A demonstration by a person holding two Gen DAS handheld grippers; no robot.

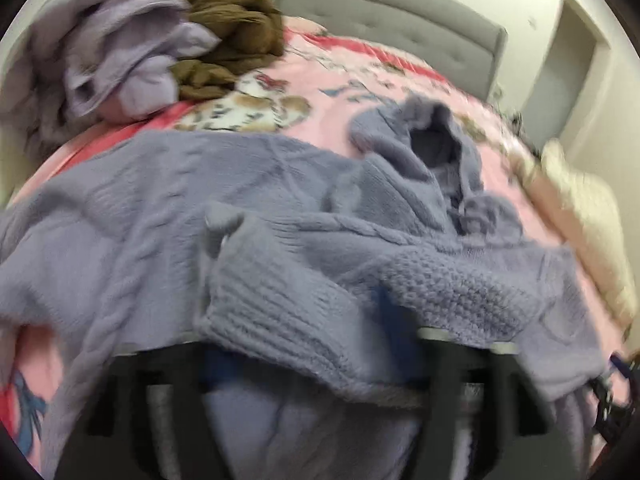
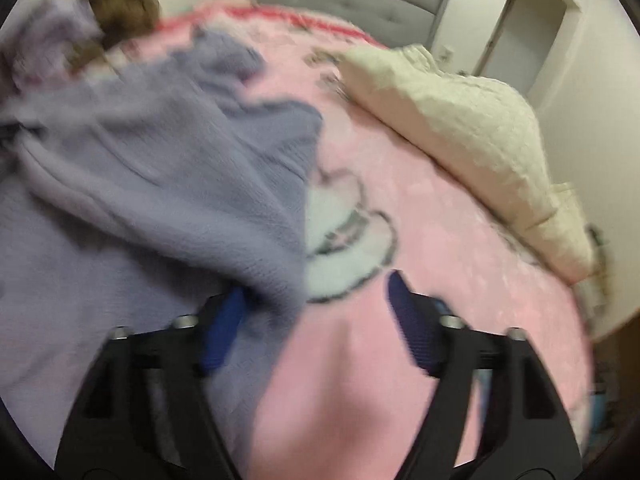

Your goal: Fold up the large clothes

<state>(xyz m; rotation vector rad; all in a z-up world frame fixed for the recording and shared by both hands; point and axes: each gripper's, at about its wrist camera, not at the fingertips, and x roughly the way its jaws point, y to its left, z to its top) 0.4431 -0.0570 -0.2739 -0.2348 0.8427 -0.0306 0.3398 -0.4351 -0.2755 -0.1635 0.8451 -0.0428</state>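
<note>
Sweater (image 1: pixel 168 216), lavender-grey cable knit, lies spread across the bed, its ribbed cuff (image 1: pixel 276 320) draped over the left gripper (image 1: pixel 320 344). Left gripper: jaws stand wide apart, not clamped; the knit covers both fingertips, so only the black finger frames show below the fabric, with a glimpse of blue pad. Whether the cloth rests on the pads or only hangs in front of them cannot be told. Hood or neck opening (image 1: pixel 434 146) sits bunched beyond the cuff, toward the headboard.

Right gripper (image 2: pixel 316 320): released, 2 blue pads (image 2: pixel 412 320) well apart. The sweater's edge (image 2: pixel 276 280) hangs over the left-side pad in this view; the right-side pad is bare above the blanket. Nothing is pinched between them.

Outward: pink printed blanket (image 2: pixel 440 220) covers the bed, with a pale teacup motif just beside the sweater's edge. Cream quilted pillow (image 2: pixel 460 120) lies along the right side of the bed. At the far left corner, a pile of 2 garments: pale lilac piece (image 1: pixel 120 52) touching a brown one (image 1: pixel 232 36). Grey tufted headboard (image 1: pixel 392 12) stands behind, white wall beyond. Both views are motion-blurred.
</note>
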